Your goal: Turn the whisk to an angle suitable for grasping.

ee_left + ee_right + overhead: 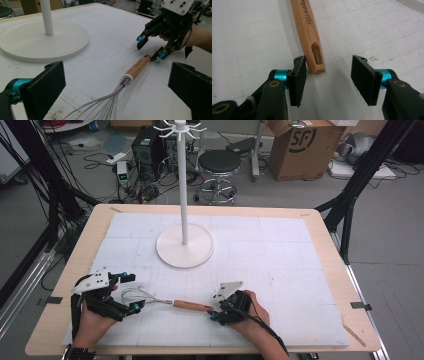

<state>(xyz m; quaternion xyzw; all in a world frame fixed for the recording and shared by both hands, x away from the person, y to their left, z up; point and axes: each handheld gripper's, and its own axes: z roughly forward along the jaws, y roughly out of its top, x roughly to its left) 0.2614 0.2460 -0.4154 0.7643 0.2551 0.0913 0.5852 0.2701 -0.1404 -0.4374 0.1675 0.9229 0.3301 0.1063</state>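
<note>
Near the front edge of the white surface (280, 245) lies a whisk (165, 302), flat, its wire loops toward the left gripper (131, 292) and its wooden handle (308, 32) pointing at the right gripper (216, 312). Left jaws stand spread wide on either side of the wires, not pressing them. Right jaws are parted at the handle's end; one pad sits just beside the wood, the other well clear. Farther back stands a white pole stand (184, 247) on its round base.
</note>
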